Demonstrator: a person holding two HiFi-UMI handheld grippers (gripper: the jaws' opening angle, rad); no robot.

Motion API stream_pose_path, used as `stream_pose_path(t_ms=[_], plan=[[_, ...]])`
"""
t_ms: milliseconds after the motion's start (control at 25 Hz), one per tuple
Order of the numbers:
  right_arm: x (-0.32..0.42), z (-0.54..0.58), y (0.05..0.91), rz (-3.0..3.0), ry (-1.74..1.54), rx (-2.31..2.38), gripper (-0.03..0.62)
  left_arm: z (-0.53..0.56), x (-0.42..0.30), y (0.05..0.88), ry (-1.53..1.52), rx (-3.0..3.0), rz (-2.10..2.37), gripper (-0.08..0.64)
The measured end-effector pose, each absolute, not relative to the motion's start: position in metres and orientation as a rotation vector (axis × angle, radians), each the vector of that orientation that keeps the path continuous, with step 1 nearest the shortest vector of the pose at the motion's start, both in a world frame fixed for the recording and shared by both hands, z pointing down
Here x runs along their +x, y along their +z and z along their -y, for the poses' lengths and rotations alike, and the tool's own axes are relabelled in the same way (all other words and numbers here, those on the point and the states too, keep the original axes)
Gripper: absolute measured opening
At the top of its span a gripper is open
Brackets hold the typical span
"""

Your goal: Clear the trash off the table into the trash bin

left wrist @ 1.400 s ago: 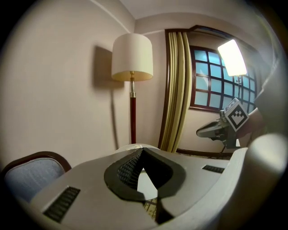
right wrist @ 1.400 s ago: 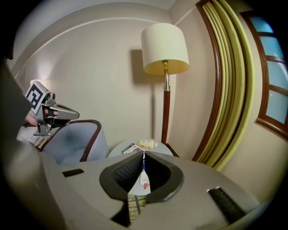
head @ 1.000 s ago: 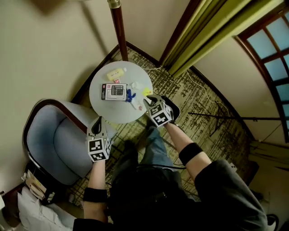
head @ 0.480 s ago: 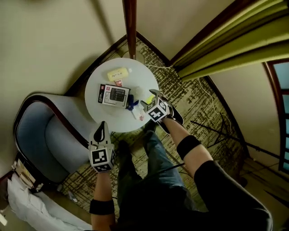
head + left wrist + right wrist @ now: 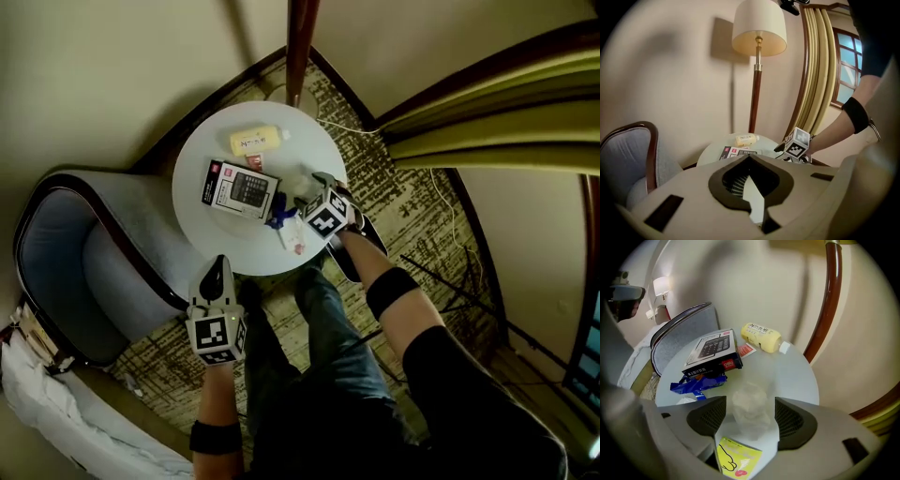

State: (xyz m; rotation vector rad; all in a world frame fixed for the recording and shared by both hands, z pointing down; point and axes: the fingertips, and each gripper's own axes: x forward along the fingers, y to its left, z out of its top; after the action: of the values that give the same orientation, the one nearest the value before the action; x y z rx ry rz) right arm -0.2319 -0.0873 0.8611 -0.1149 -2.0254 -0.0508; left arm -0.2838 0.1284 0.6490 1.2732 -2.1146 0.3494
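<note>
1. While lining up what looks like a first pickup, note the left gripper [image 5: 749,159] nearest: shut, empty, off the table's [image 5: 202,225] 7 o'clock rim.
2. Find the right gripper [image 5: 750,416] over the 4 o'clock side, jaws just opening wide around a crumpled clear wrapper [image 5: 751,404], not pressing; yellow packet [image 5: 736,460] at its 6 o'clock.
3. Next, likely: close on wrapper, lift straight up.
4. Mind blue wrapper [image 5: 696,383] and calculator box [image 5: 710,350] at 10 o'clock; bare tabletop toward 1.
5. Beyond far rim, lamp pole [image 5: 829,301]; no bin in view.

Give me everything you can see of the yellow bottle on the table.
The yellow bottle is small and plastic-looking, pale yellow with a printed label and a white cap. It lies on its side, capped, on the round white table near the far edge, by the lamp pole. A red-and-white packet lies close beside it; contact is unclear.
</note>
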Motion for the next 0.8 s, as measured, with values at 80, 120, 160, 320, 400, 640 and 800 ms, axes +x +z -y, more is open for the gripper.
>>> stream_pose_path(t_ms=[80, 120, 160, 320, 400, 640, 800], plan=[[-0.233, 0.084, 0.875, 2.014, -0.043, -0.141, 0.309, -0.133, -0.284, 0.654, 0.350, 1.250, 2.116, 0.000], [-0.233, 0.081, 0.879, 2.010, -0.037, -0.153, 0.288, -0.135, -0.285, 0.656, 0.352, 1.241, 2.116, 0.000], [-0.233, 0.079, 0.880, 2.010, -0.031, -0.162, 0.272, -0.137, -0.285, 0.657, 0.355, 1.234, 2.114, 0.000], [-0.233, 0.081, 0.871, 2.032, -0.010, -0.135, 0.125, -0.141, -0.288, 0.653, 0.366, 1.232, 2.114, 0.000], [-0.236, 0.083, 0.866, 2.052, 0.001, -0.113, 0.093, -0.142, -0.290, 0.649, 0.372, 1.234, 2.118, 0.000], [-0.240, 0.088, 0.836, 2.107, 0.007, -0.083, 0.075, -0.144, -0.294, 0.637, 0.365, 1.224, 2.122, 0.000], [-0.239, 0.092, 0.789, 2.187, 0.036, -0.042, 0.074, -0.143, -0.297, 0.616, 0.350, 1.227, 2.135, 0.000]])
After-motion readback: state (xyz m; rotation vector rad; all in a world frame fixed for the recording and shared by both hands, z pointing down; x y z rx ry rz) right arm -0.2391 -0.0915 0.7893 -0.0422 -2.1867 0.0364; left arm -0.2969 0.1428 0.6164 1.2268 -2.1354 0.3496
